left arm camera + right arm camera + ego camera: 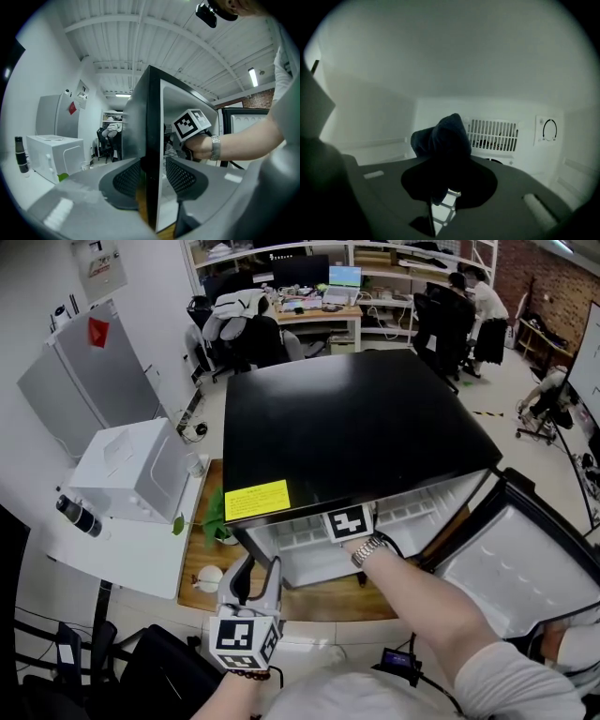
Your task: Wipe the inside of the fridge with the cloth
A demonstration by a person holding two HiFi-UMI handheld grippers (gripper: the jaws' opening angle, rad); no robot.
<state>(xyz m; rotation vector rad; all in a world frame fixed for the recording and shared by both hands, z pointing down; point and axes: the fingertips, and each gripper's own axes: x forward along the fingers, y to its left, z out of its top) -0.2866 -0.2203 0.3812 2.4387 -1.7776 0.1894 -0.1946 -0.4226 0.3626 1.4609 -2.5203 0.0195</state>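
The black mini fridge stands with its door swung open to the right. My right arm reaches into it; only the marker cube shows in the head view. Inside, my right gripper is shut on a bunched dark blue cloth, which stands up in front of the white back wall's vent. My left gripper is at the fridge's front left corner. Its jaws sit on either side of the side wall's front edge, closed against it.
A thermostat dial sits at the right of the back wall. Left of the fridge are a white box-shaped appliance, a dark bottle and a green plant. A grey fridge stands further left. Desks and seated people fill the back.
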